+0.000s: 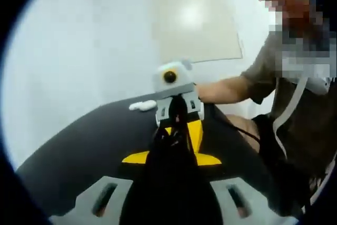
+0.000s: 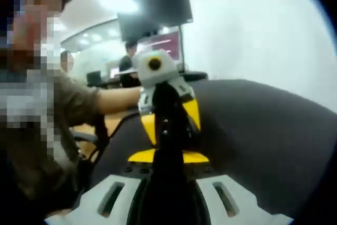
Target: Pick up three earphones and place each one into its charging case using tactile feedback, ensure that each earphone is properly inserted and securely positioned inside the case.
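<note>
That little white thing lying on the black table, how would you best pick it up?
The white earphone lies flat and elongated on the black table. I'd probably come from above and pinch across its narrow width near the middle; finer detail is too small to tell.

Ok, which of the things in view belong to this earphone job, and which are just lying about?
Job: small white piece, likely an earphone or case; dark table; left tool; right tool.
Not job: beige wall panel; background monitors.
</note>
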`<state>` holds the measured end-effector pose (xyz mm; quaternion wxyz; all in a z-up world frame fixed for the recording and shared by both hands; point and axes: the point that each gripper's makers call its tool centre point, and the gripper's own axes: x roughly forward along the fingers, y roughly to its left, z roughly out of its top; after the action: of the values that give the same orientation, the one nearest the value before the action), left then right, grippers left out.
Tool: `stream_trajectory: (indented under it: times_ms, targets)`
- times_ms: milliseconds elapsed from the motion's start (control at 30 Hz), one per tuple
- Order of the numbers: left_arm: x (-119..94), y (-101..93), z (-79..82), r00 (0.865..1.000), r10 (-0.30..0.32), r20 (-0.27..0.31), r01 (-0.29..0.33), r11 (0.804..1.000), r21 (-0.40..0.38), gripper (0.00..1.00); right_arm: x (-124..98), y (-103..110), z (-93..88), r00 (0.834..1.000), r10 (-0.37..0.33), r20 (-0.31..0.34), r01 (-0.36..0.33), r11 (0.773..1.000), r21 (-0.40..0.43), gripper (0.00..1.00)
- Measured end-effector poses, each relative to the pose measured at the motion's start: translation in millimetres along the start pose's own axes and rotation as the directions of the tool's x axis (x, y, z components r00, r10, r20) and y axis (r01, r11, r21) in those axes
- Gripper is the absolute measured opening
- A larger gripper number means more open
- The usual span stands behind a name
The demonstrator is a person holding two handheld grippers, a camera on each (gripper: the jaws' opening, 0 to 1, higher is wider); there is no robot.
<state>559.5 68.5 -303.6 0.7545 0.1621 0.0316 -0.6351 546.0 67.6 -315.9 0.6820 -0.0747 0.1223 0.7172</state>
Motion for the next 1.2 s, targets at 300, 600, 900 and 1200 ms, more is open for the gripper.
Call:
stream_trajectory:
  times_ms: [300,600,900,1200]
  targets:
    - [1.5,1.1,4.0,1.000,0.021,-0.002,-0.021,0.996,0.091,0.28,-2.1,-1.4,-1.3,1.000,0.009,-0.007,-0.009,0.998,0.056,0.18]
    - [-3.8,1.9,19.6,0.996,0.054,0.073,-0.064,0.988,0.139,0.16,-3.4,-5.1,-3.8,1.000,0.027,-0.007,-0.026,0.989,0.146,0.18]
    - [-2.8,8.6,1.5,0.996,0.093,0.007,-0.092,0.975,0.202,0.28,5.2,-7.9,-6.0,1.000,0.024,-0.002,-0.024,0.983,0.185,0.18]
    - [-1.9,13.9,-4.2,0.992,0.123,-0.006,-0.118,0.962,0.246,0.35,8.7,-15.4,0.7,0.999,0.042,0.013,-0.044,0.913,0.406,0.18]
